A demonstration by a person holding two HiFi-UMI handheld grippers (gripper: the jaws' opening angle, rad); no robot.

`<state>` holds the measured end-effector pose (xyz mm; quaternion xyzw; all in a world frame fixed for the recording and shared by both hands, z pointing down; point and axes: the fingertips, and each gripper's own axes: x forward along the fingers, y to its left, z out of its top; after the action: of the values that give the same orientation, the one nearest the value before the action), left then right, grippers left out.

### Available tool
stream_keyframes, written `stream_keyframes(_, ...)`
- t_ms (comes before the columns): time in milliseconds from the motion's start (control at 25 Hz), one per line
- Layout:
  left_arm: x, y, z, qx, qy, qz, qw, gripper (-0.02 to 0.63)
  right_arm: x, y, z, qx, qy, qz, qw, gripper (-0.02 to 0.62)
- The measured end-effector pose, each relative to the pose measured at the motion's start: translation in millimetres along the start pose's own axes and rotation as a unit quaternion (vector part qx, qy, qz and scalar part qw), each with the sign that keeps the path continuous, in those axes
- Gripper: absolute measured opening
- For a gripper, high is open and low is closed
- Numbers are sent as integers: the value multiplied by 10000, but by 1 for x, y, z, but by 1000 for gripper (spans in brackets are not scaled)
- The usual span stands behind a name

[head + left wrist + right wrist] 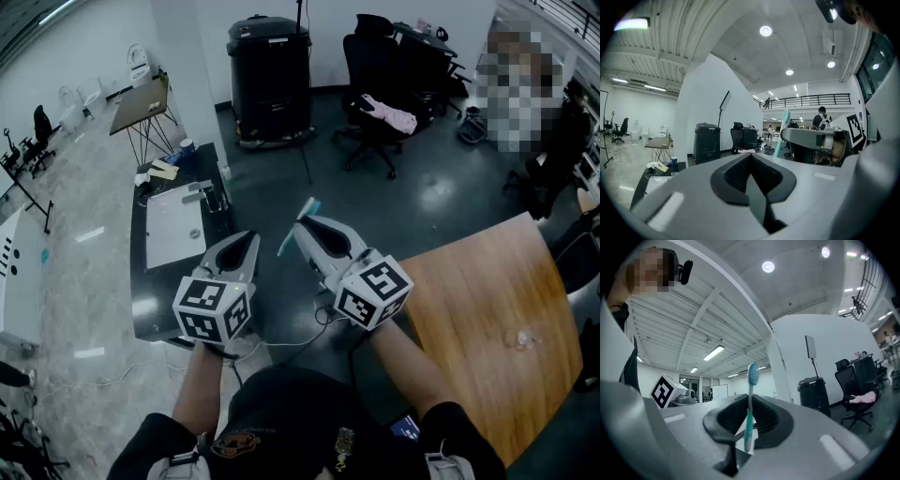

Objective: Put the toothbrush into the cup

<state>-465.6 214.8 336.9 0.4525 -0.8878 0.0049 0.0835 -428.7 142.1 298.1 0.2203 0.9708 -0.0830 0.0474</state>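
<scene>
My right gripper (307, 228) (748, 414) is shut on a teal and white toothbrush (298, 226) (750, 401). The brush stands upright between the pads, bristle head up. It also shows in the left gripper view as a pale teal toothbrush (782, 135) beside the right gripper's body. My left gripper (241, 247) (751, 161) is shut with nothing in it, just left of the right one. Both are held in the air above the dark floor. A small clear thing (521, 337), perhaps a cup, lies on the wooden table; I cannot tell for sure.
A wooden table (478, 309) lies to the right. On the left stands a black counter (141, 281) with a white sink (173, 230) and a small blue cup (187, 145). Ahead are a black bin (269, 75) and office chairs (375, 84).
</scene>
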Motion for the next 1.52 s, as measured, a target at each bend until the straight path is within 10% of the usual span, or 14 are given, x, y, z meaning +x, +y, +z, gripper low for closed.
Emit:
stream_keyframes(880,8,-16,-4,4,86,-284,9996,8,-14,-8,2,40,-11,-311,9995,34)
stream_keyframes(1240,56,-73,-18,65,238,-1308,9911,8,-70,-51,-1,-30,0,-1287,9917,34)
stream_keyframes(1520,91,-156,-29,193,358,-2618,9643,8,-154,-82,1,-55,-115,-2583,9660,34)
